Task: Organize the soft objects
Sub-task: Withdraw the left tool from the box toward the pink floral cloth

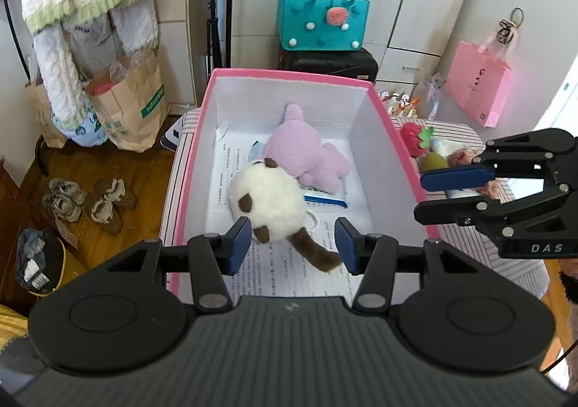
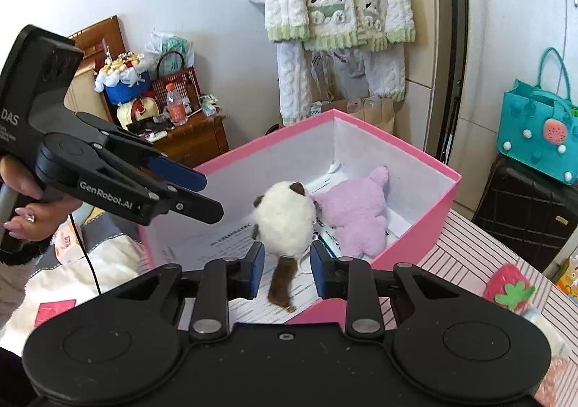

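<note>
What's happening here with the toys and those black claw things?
A person is sorting soft toys into a pink box with a claw in each hand. A white and brown plush and a purple plush lie inside. The left gripper and right gripper hold nothing. A strawberry toy waits on the table.

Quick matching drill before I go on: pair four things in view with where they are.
1 purple plush
2 strawberry plush
3 teal felt bag
4 pink paper bag

a hanging on the cabinet door
b inside the pink box
c on the black suitcase
d on the striped tabletop outside the box

Pairs: 1-b, 2-d, 3-c, 4-a
</note>
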`<state>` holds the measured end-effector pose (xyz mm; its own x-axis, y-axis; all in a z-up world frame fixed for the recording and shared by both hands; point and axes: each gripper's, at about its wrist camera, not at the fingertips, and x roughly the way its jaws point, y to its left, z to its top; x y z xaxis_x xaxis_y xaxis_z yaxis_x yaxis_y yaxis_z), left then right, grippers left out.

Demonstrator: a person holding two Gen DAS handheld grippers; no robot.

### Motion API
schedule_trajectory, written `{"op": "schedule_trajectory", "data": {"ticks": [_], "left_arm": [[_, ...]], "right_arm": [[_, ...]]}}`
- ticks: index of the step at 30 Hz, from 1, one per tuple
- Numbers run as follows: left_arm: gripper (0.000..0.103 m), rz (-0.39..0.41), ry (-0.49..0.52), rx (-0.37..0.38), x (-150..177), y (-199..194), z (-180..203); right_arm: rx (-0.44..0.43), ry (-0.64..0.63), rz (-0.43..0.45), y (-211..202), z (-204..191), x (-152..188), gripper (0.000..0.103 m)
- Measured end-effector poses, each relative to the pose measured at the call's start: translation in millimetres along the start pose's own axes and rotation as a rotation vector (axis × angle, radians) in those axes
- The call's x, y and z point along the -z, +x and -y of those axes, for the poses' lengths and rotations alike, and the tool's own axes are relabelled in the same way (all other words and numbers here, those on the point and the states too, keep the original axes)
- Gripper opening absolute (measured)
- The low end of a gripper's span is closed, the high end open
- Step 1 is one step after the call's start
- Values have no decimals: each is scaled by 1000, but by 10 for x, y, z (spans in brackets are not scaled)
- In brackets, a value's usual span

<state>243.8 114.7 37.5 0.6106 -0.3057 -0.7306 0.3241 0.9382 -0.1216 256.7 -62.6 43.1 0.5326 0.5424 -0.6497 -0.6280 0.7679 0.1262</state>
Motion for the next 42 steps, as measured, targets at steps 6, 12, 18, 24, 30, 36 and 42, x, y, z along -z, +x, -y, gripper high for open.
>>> {"op": "schedule_trajectory", "data": {"ticks": [6, 12, 18, 24, 30, 36, 42], "left_arm": [[52, 13, 48, 16, 62, -259, 205], [53, 13, 110, 36, 127, -515, 439], [53, -28, 127, 89, 225, -705, 602], [54, -27, 169, 78, 339, -902, 741], [57, -4, 217, 58, 429, -1073, 852], [60, -18, 259, 72, 574, -1102, 969], [61, -37, 252, 113, 770, -1041, 1043]], "right_arm": [[16, 15, 17, -268, -139, 65, 38], [18, 16, 38, -542, -260, 121, 42], [14, 13, 50, -806, -368, 168, 45], [20, 2, 48, -981, -491, 212, 47], [48, -6, 72, -1241, -560, 360, 49], [77, -15, 98, -1476, -656, 555, 53], [64, -17, 122, -1595, -719, 768, 55]]}}
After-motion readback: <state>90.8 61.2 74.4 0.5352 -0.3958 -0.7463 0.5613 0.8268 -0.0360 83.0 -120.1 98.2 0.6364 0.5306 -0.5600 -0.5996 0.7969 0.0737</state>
